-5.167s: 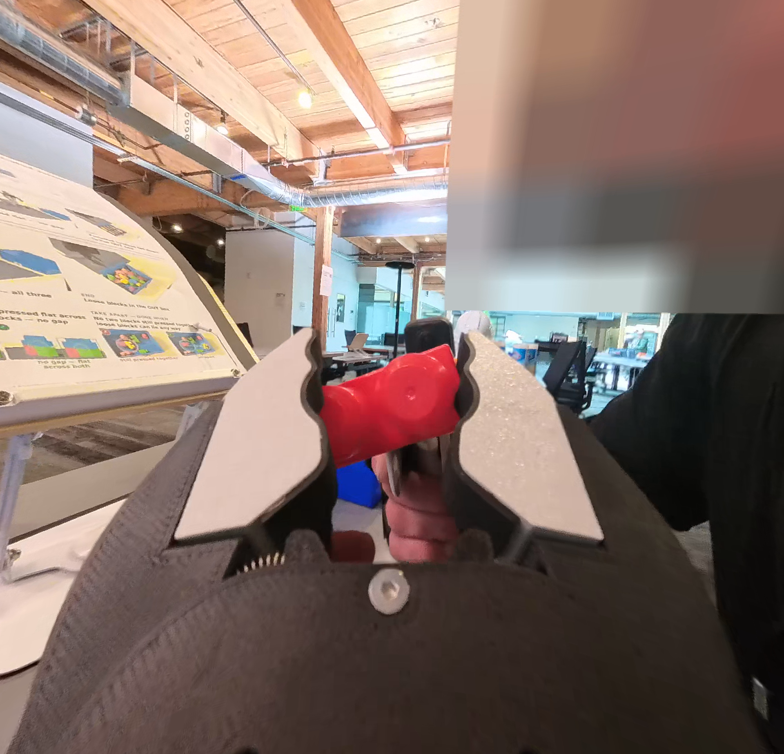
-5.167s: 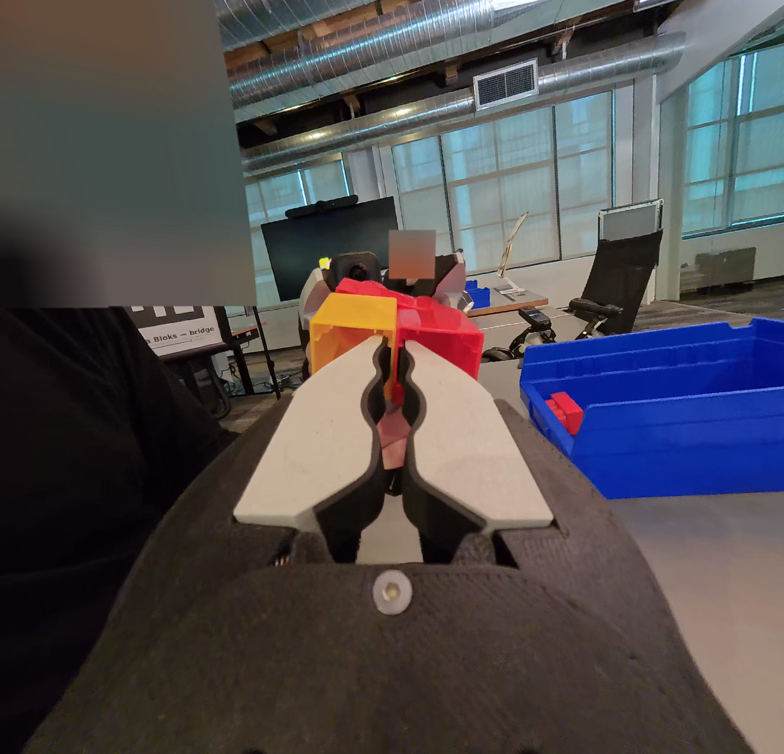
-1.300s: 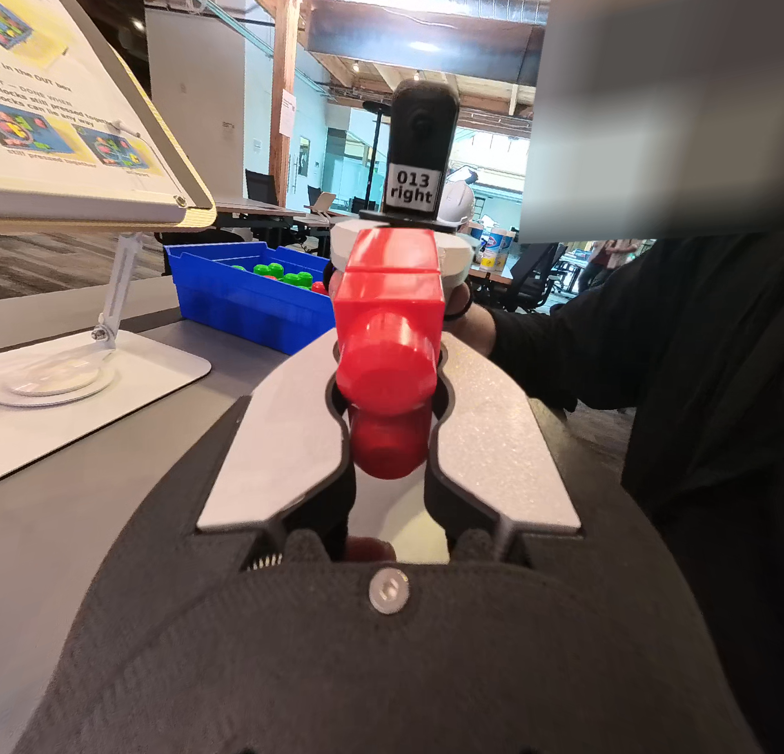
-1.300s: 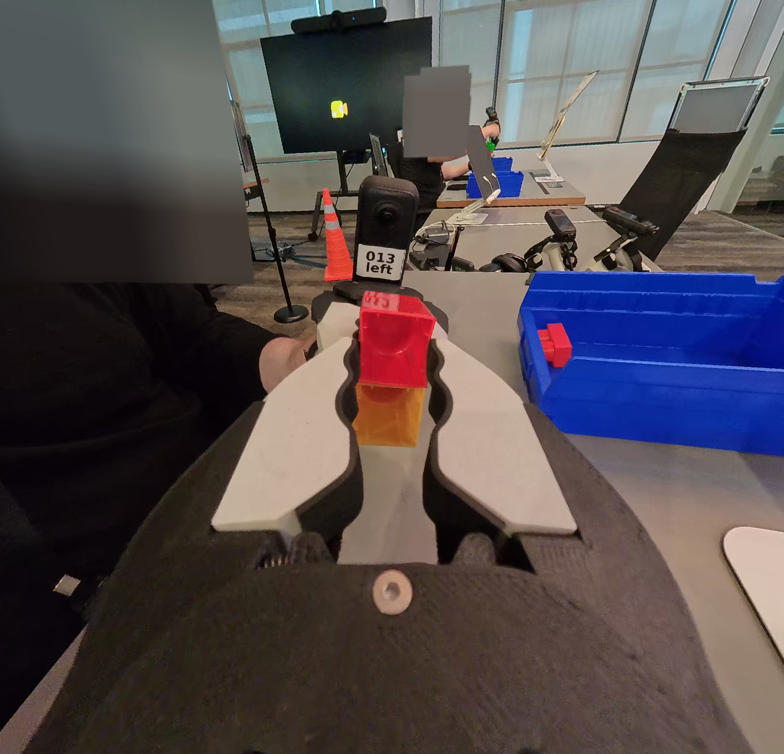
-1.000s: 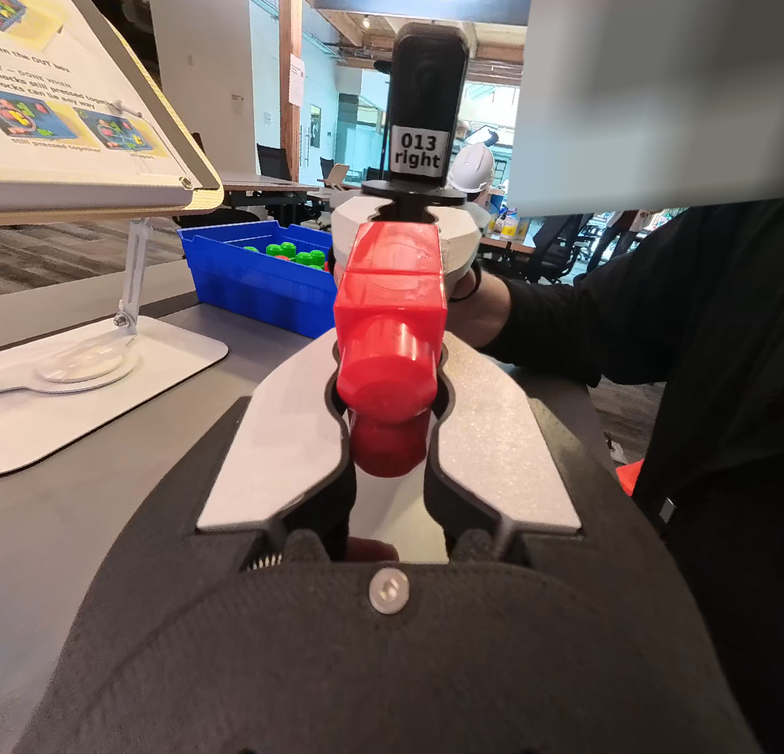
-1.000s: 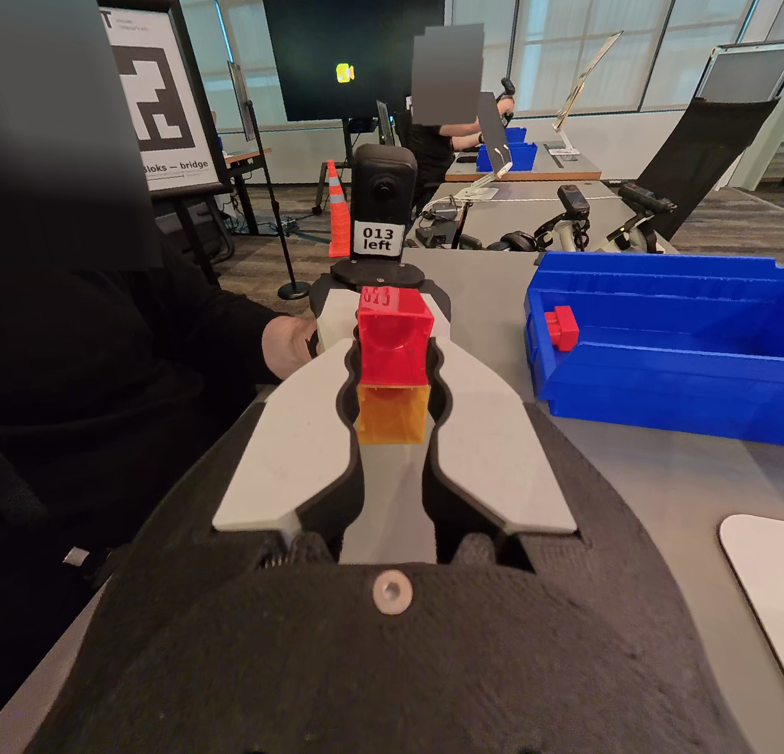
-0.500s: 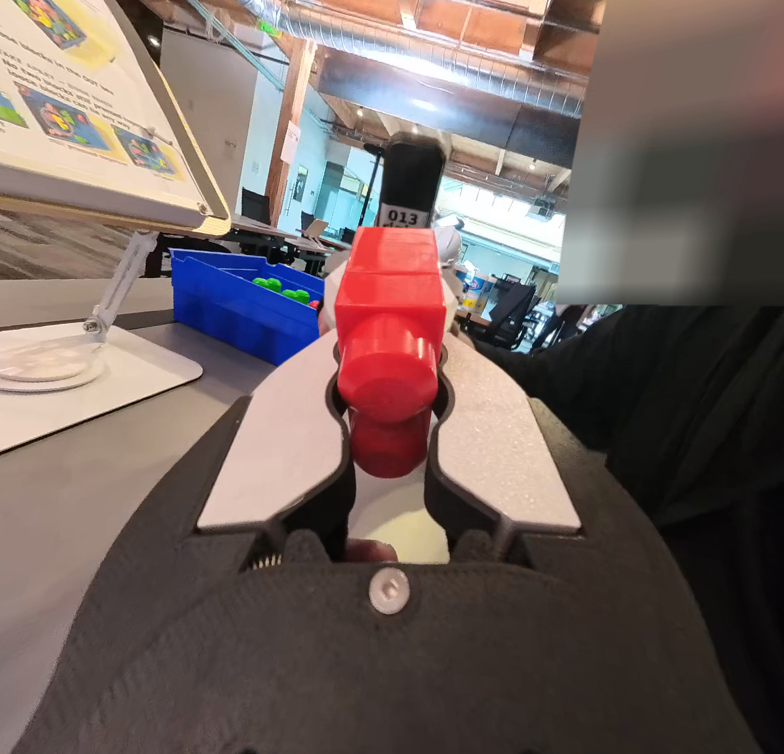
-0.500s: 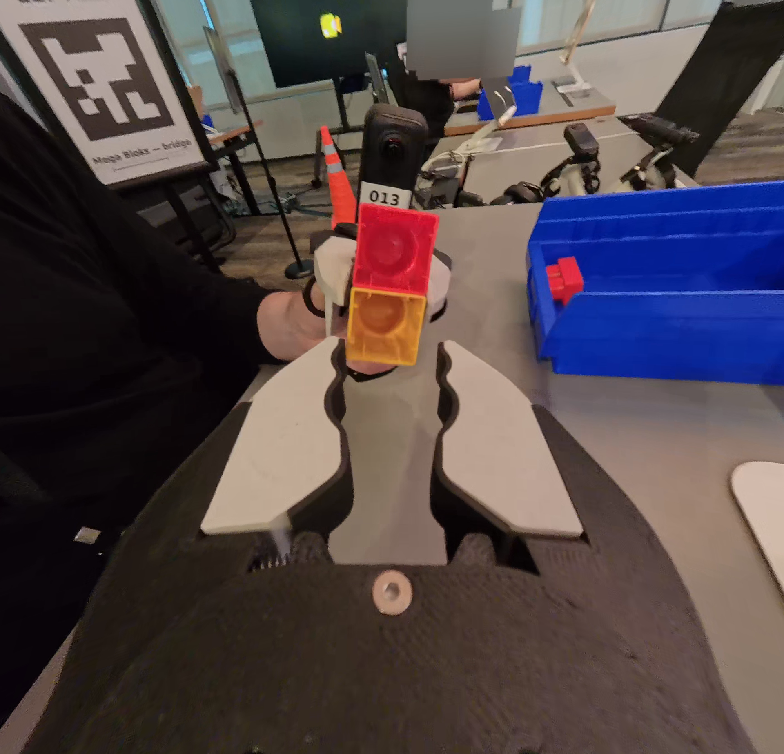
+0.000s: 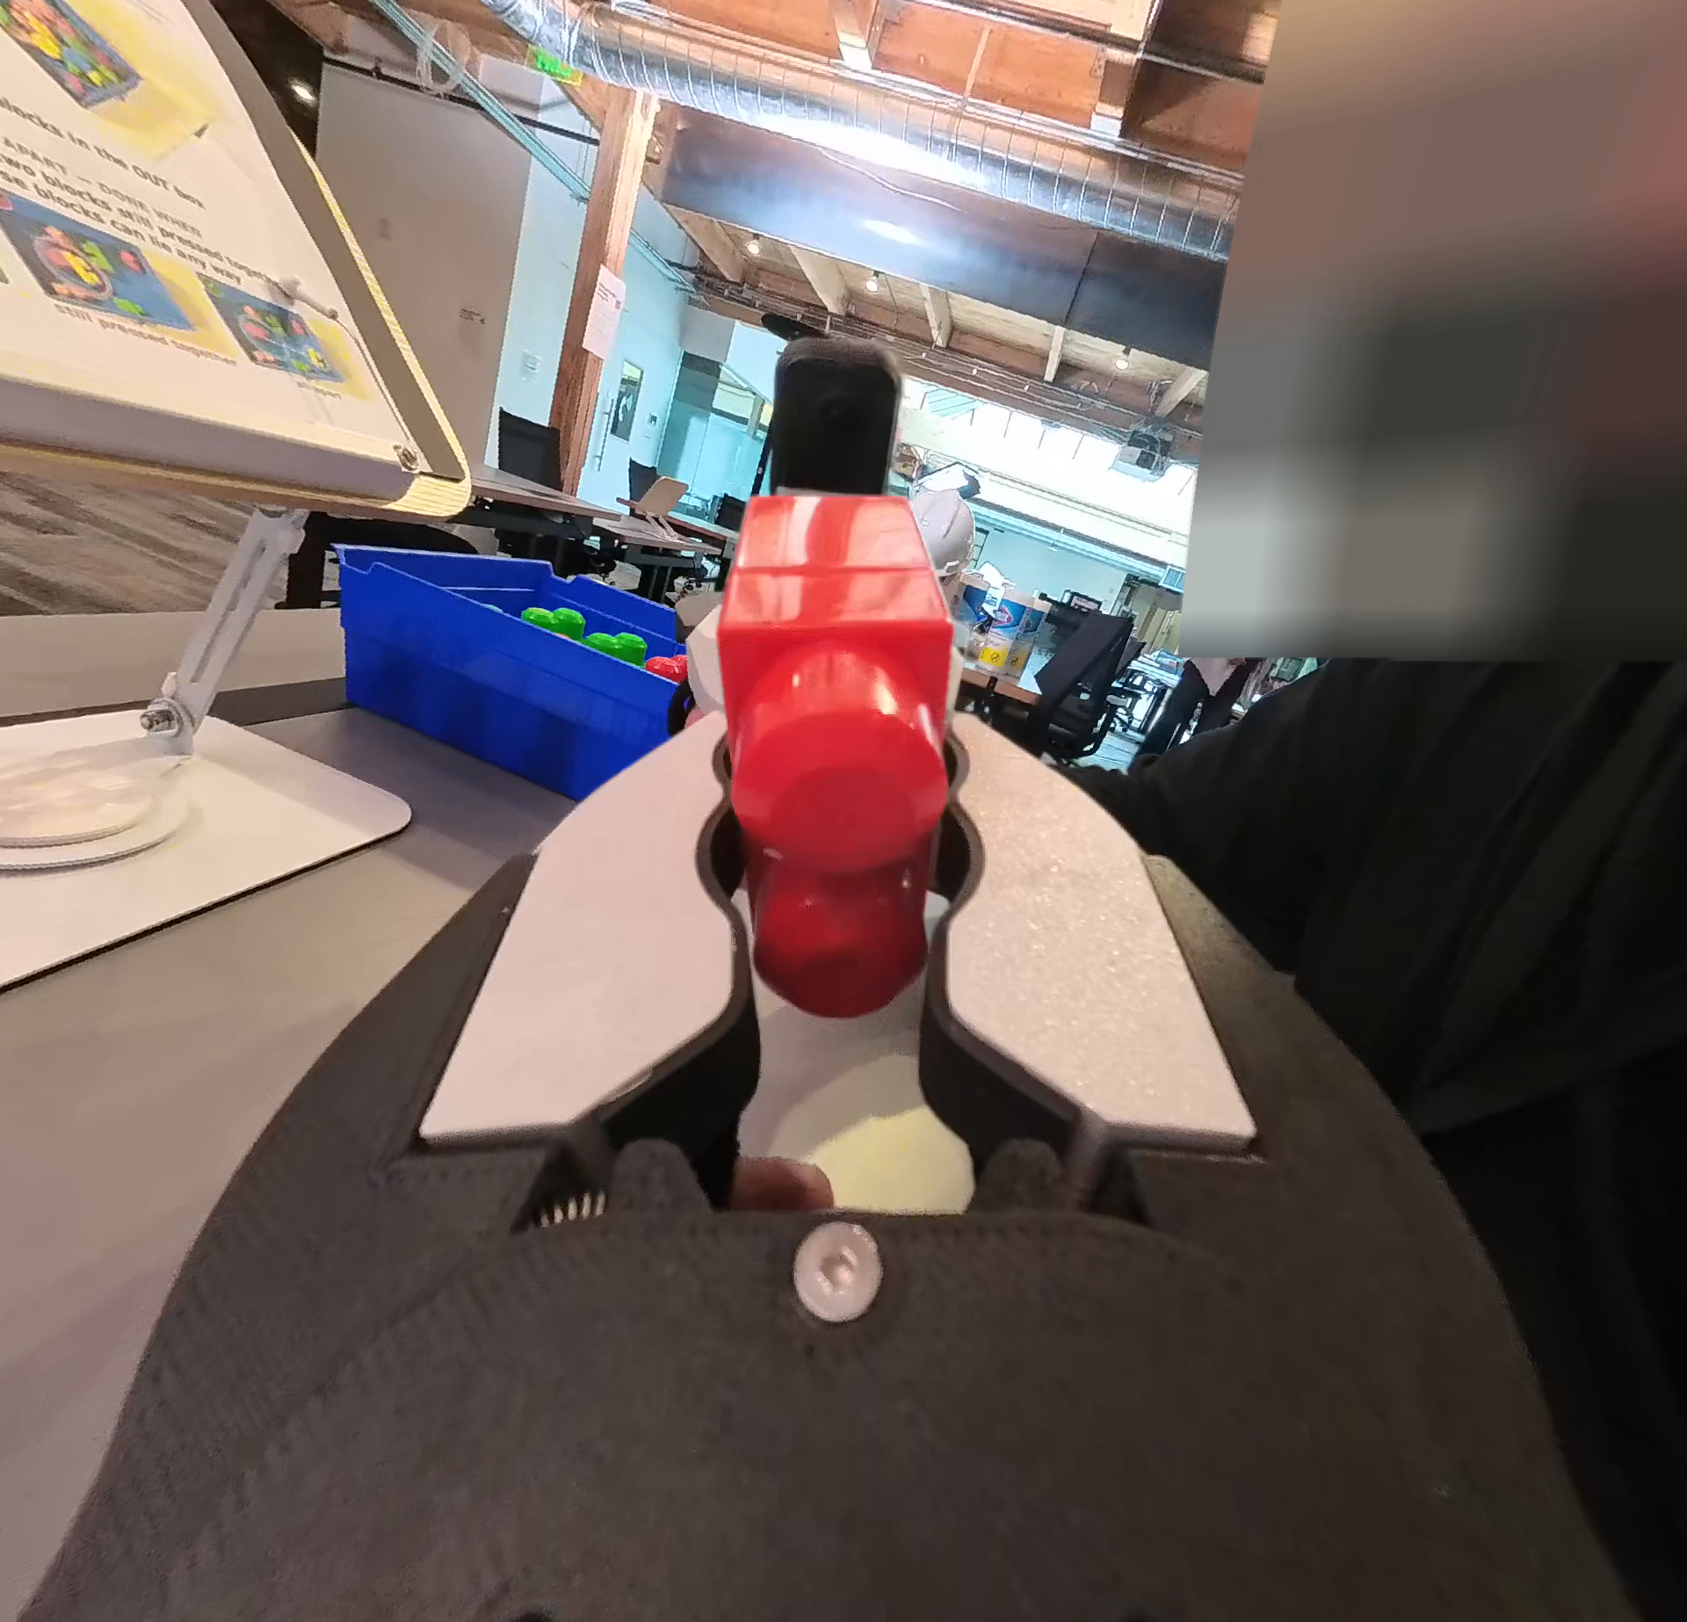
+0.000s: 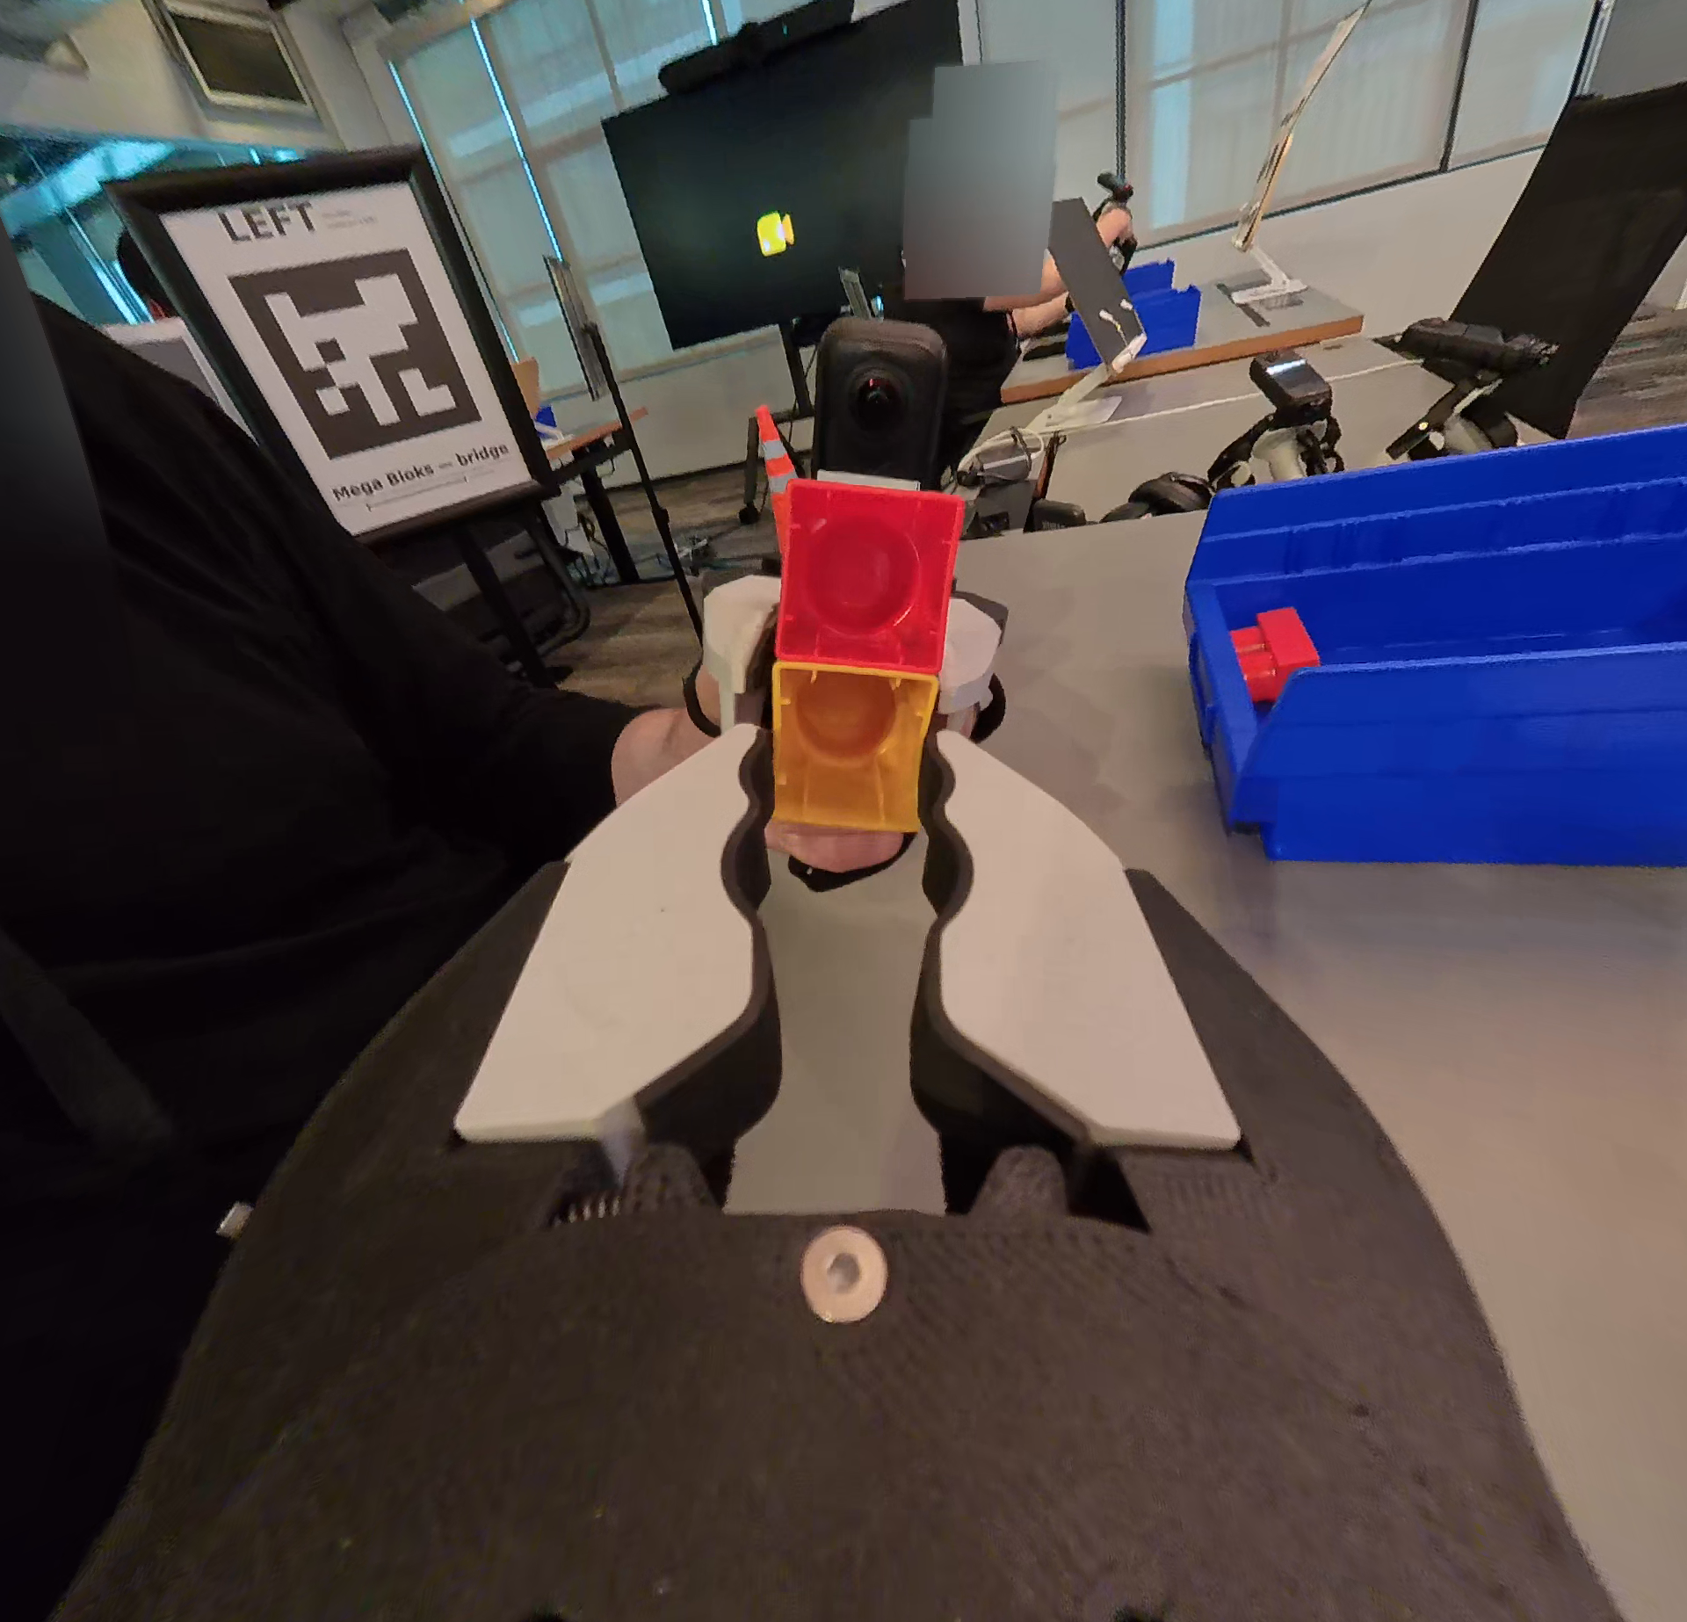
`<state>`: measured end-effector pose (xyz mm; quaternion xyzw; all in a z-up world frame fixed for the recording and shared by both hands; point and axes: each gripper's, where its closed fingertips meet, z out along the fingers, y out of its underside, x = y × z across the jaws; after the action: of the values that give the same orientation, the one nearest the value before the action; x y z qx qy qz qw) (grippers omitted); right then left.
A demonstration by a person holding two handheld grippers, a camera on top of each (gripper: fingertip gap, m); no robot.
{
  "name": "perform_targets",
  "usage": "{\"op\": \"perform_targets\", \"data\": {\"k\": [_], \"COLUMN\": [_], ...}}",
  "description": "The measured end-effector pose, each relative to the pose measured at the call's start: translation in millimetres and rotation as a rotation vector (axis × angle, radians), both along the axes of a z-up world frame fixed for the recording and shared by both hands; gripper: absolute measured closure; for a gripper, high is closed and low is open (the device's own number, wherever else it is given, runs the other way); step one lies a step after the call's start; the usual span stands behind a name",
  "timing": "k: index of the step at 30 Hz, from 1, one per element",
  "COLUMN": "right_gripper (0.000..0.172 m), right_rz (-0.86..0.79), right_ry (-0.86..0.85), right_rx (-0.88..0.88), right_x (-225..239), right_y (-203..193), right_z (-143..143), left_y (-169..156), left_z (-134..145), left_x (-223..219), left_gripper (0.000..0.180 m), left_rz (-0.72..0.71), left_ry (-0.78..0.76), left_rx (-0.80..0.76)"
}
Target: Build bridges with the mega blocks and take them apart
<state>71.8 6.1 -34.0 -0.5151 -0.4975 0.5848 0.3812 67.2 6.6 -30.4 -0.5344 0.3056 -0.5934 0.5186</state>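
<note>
Left gripper (image 9: 835, 811) clamps red block (image 9: 831, 665), studs toward you. Right gripper (image 10: 844, 784) clamps yellow block (image 10: 844, 757), joined beneath red, both held mid-air above table (image 10: 1369, 985). To separate: keep both grips firm, peel yellow off at angle, avoid twisting. Blue bin (image 10: 1461, 757) waits at right.

Bright daylight, fisheye-warped edges, slight motion blur

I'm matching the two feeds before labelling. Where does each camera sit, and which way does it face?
Left wrist view: on the left gripper, facing along its fingers at the red block, a blue bin behind; dark sleeve at right.
Right wrist view: on the right gripper, facing the yellow block; sleeve at left.
Shared: the red block; each shows the other gripper.
</note>
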Motion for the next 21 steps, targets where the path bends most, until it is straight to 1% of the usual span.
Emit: {"op": "perform_targets", "data": {"k": [4, 6, 9, 18, 21], "right_gripper": [0.141, 0.141, 0.141, 0.141, 0.141], "right_rz": [-0.013, -0.008, 0.000, -0.003, -0.002], "right_ry": [0.039, 0.053, 0.060, 0.024, 0.027], "right_rx": [-0.030, -0.046, -0.052, -0.013, 0.001], "right_x": [0.4, 1.7, 4.5, 3.6, 4.2], "right_y": [2.1, 2.9, 4.4, 2.3, 0.8], "right_z": [3.3, 5.3, 7.2, 4.3, 8.2], "left_y": [-2.1, -1.9, -2.1, -2.8, -6.4], "left_z": [-0.2, -4.3, -6.2, -9.9, -20.2], "left_x": [1.0, 1.1, 0.4, 0.3, 9.2], "left_gripper": [0.135, 0.136, 0.144, 0.145, 0.145], "left_rz": [-0.008, -0.013, -0.020, -0.009, -0.022], "left_ry": [0.001, 0.013, 0.014, 0.052, 0.120], "left_rx": [0.008, 0.003, -0.005, 0.004, 0.008]}}
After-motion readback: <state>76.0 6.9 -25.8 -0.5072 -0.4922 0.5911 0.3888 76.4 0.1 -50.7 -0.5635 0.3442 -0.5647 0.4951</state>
